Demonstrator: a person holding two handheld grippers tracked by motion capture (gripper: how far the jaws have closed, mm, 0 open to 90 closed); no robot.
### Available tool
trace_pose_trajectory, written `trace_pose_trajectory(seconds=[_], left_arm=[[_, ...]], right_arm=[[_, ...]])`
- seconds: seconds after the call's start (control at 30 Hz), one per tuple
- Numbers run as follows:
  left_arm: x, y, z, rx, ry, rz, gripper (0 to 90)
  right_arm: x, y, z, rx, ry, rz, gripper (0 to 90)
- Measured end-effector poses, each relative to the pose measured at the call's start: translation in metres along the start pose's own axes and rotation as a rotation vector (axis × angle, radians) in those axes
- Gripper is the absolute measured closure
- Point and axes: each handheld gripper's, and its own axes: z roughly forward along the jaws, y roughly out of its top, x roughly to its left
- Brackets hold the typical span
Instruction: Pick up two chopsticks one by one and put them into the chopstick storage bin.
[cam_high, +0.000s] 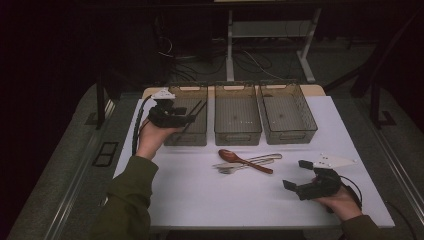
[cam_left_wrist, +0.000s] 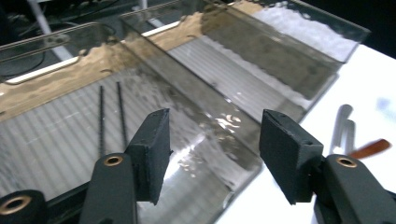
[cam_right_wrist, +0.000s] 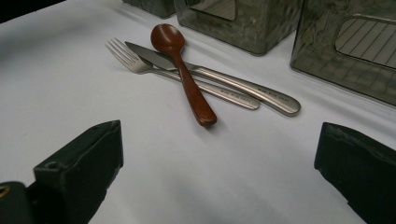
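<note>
While the left tool (cam_left_wrist: 212, 156) hovers half-open, empty, chopsticks (cam_left_wrist: 112, 116) lie in the bin (cam_left_wrist: 56, 84) below.

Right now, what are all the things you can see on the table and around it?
bins: three, clear smoky plastic, side by side along the table's far edge
chopsticks: two, dark, lying in the left bin
spoon: one, reddish-brown wood, mid-table, lying across the fork and knife
fork: one, silver, under the spoon
knife: one, silver, beside the fork
table: one, white top
desk legs: white, on the floor behind the table, with cables
left gripper: black, jaws open with nothing between them, over the left bin
right gripper: black, jaws wide open with nothing between them, near the table's front right
sleeves: olive green, at the bottom
</note>
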Motion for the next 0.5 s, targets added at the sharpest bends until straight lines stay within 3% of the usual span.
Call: trace_pose_trajectory(seconds=[0.17,0.5], left_arm=[[-0.014,-0.005,-0.006,0.003,-0.030,0.040,39.2],[-0.034,-0.021,-0.014,-0.002,-0.082,0.062,36.4]], right_arm=[[0.000,0.000,-0.001,0.001,0.003,0.002,0.7],[0.000,-0.001,-0.001,-0.003,0.000,0.001,0.7]])
